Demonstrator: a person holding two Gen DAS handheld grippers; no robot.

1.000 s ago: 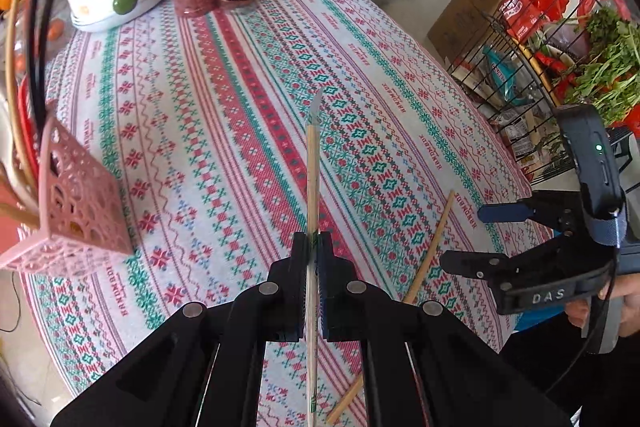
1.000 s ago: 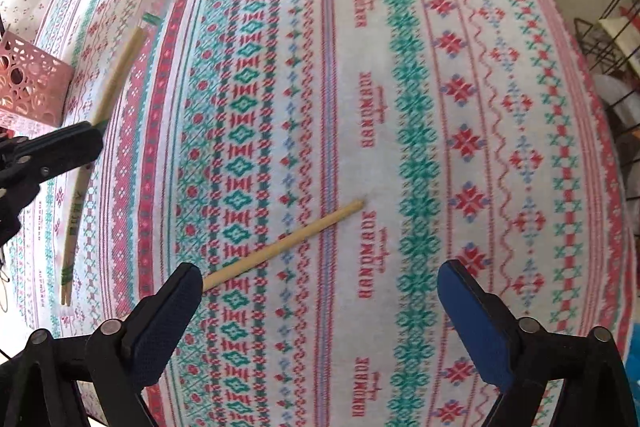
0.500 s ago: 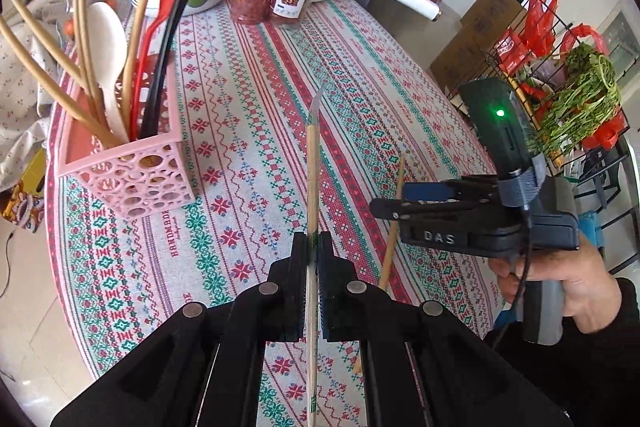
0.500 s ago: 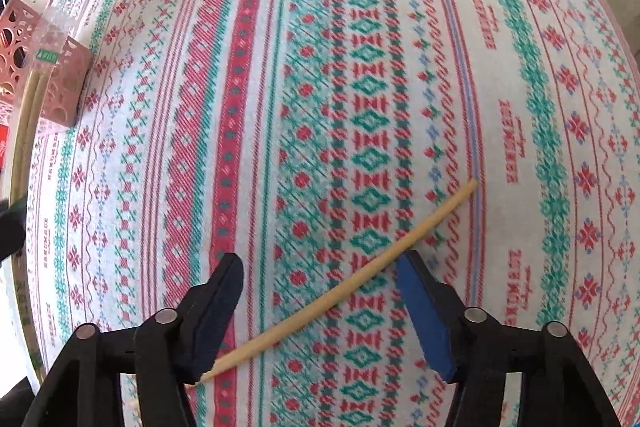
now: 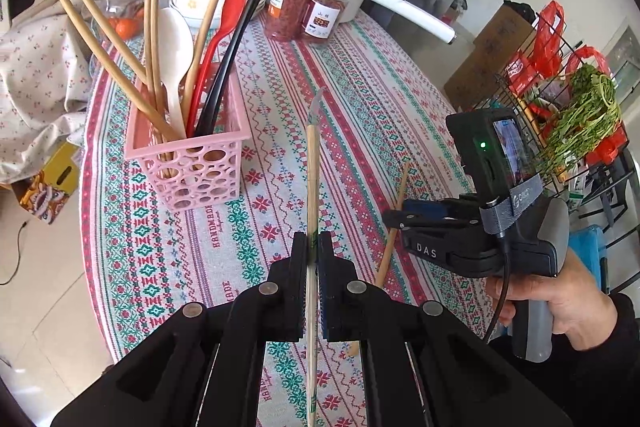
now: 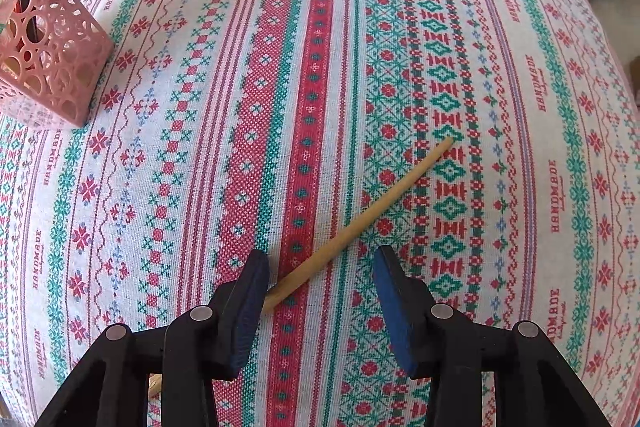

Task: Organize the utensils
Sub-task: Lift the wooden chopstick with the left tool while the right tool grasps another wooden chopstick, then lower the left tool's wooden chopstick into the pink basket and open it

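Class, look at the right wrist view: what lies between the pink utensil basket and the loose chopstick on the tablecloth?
Only bare patterned tablecloth separates the pink utensil basket from the loose chopstick, as the right wrist view shows.

matt woven tablecloth (image 6: 304, 75), smooth wooden chopstick (image 6: 360, 219), perforated plastic basket (image 5: 192, 171).

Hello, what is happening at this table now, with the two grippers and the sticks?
A person is tidying utensils into the pink basket, which already holds chopsticks, spoons and a white rice paddle. The left gripper is shut on a wrapped pair of chopsticks, held above the tablecloth. The right gripper is over a single bare chopstick that lies on the cloth; its jaws are closing around it but do not yet press on it.
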